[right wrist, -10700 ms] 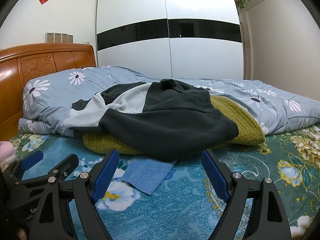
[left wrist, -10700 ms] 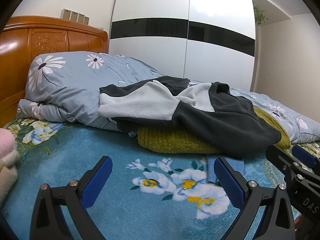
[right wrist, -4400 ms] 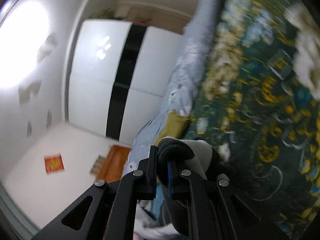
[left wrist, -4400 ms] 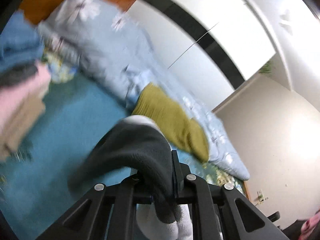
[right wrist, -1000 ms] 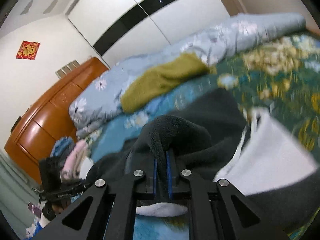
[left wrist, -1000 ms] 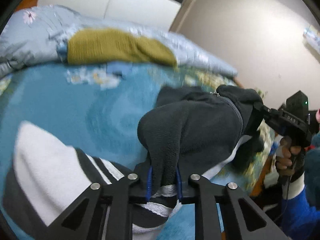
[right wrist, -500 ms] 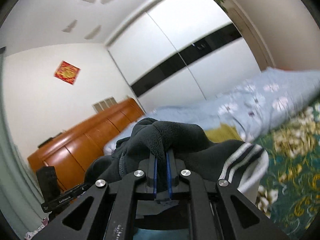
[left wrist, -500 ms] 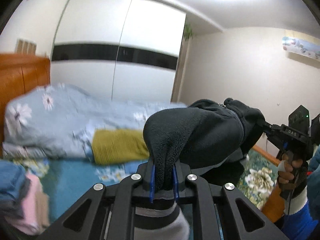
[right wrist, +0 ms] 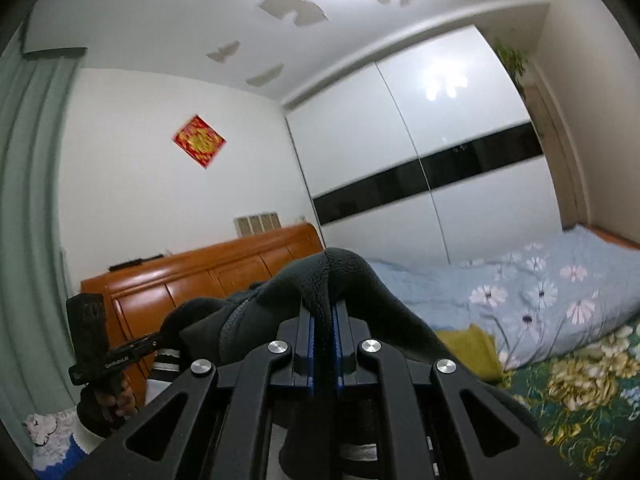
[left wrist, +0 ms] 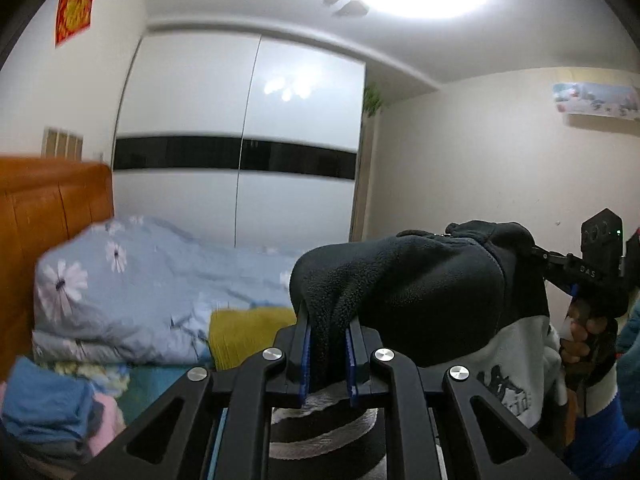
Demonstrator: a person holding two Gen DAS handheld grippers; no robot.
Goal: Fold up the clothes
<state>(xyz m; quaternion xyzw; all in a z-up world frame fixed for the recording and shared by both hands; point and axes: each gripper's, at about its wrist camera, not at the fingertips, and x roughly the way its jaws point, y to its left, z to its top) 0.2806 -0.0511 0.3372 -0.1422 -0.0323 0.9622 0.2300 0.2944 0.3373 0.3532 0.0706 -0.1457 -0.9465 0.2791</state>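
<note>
A: Where is the fleece (left wrist: 404,280)?

B: Up in the air above the bed (right wrist: 576,396), stretched between the two grippers. The left gripper (left wrist: 327,354) is clenched on a dark fold of it, blue pads (left wrist: 306,356) pressed against the cloth on both sides.

A: And the right gripper (right wrist: 323,350)?

B: Clenched on another dark fold, which bulges up over its tips. From the left camera it shows at the far right, in a hand (left wrist: 588,340) with a blue sleeve.

A: What hangs below?

B: A pale panel with dark print, and striped ribbing. Behind lie an olive knit (left wrist: 244,332), a flowered duvet (left wrist: 152,292), and folded clothes (left wrist: 44,408) at lower left.
</note>
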